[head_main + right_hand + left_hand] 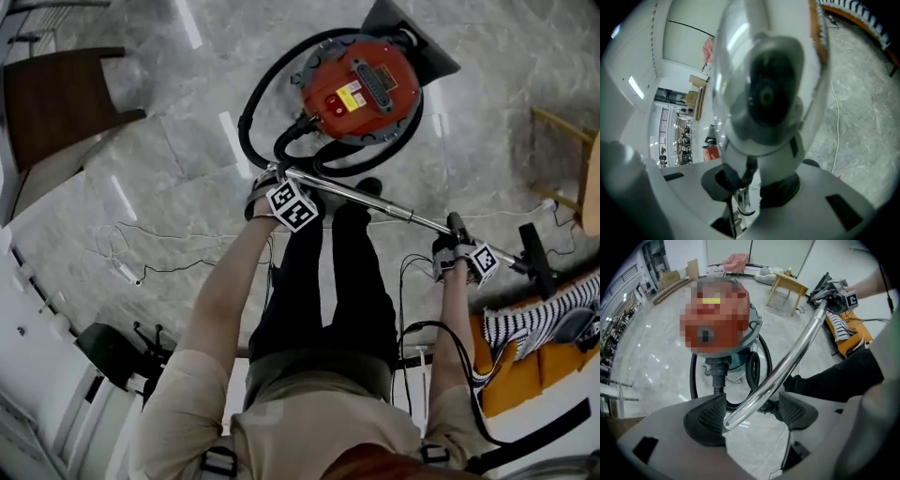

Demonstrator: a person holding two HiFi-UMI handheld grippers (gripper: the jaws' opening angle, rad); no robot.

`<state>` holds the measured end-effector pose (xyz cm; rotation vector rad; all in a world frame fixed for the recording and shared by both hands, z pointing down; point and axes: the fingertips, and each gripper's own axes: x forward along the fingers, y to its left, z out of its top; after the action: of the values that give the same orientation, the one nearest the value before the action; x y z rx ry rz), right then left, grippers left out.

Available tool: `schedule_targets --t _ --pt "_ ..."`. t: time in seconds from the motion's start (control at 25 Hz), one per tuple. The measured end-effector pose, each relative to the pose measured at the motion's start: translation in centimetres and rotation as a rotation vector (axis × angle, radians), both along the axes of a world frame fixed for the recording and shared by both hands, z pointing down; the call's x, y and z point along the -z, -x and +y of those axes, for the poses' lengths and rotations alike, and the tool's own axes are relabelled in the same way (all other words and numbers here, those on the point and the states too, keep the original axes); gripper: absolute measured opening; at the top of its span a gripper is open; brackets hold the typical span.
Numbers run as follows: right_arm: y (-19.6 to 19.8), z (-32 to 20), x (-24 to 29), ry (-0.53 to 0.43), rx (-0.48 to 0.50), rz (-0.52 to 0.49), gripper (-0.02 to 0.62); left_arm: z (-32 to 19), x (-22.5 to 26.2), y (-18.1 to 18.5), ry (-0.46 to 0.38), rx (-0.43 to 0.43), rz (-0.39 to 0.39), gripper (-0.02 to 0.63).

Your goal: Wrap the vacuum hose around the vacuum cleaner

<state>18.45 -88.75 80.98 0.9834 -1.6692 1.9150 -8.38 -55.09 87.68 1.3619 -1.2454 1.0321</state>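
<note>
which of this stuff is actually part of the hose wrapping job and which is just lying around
Job:
vacuum cleaner
black hose
metal wand
floor nozzle

Lying about:
wooden chair
wooden table
striped cloth

No text can be read; the yellow label (351, 96) atop the vacuum cleaner (396, 67) is too small.
</note>
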Motion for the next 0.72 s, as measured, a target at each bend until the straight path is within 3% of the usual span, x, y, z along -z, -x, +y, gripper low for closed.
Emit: schedule_targets --t 0.24,0.44,0.56,0.72 --pt "-2.5 -0.8 -6.8 0.070 -0.012 0.031 0.078 0.9 -9.2 -2.9 0.020 -0.062 0.059 0.360" --pt "-2.9 -0.2 -14.5 0.132 -0.016 0.030 0.078 2.8 -16.7 -2.7 0.016 -0.087 -0.001 0.360" --pt "-3.4 1.5 -17.7 0.155 0.007 0.040 0.078 4.3 -19.3 -3.4 0.020 -0.070 0.013 0.359" --pt "-4.4 1.4 -21.8 0.177 0.003 0.059 0.078 4.1 -22.2 -3.9 0.051 -0.110 -0.006 0.359"
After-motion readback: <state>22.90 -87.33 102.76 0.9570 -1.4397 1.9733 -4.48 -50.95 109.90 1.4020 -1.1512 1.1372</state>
